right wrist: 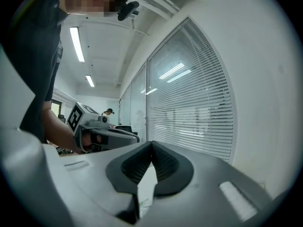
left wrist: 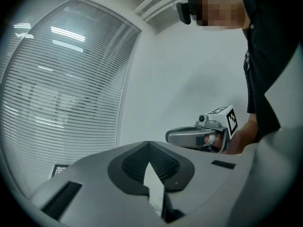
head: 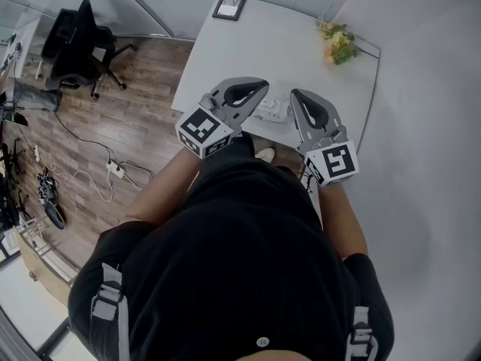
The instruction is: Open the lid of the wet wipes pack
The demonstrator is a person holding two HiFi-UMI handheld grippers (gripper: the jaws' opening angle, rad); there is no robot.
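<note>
The wet wipes pack (head: pixel 274 110), white with green print, lies flat on the white table (head: pixel 248 47), partly hidden behind the two grippers. In the head view both grippers are held above the table's near edge, pointing away from me. My left gripper (head: pixel 263 86) has its tips just left of the pack and my right gripper (head: pixel 294 95) just right of it. Both gripper views look level across the room, not at the pack. The left gripper (left wrist: pixel 149 144) has its jaws meeting at the tips with nothing between them. So does the right gripper (right wrist: pixel 151 144).
A dark picture frame (head: pixel 229 6) stands at the table's far edge and a bunch of yellow flowers (head: pixel 338 42) at its far right corner. A white wall runs along the right. On the wooden floor to the left are an office chair (head: pixel 79 40) and cables (head: pixel 113 168).
</note>
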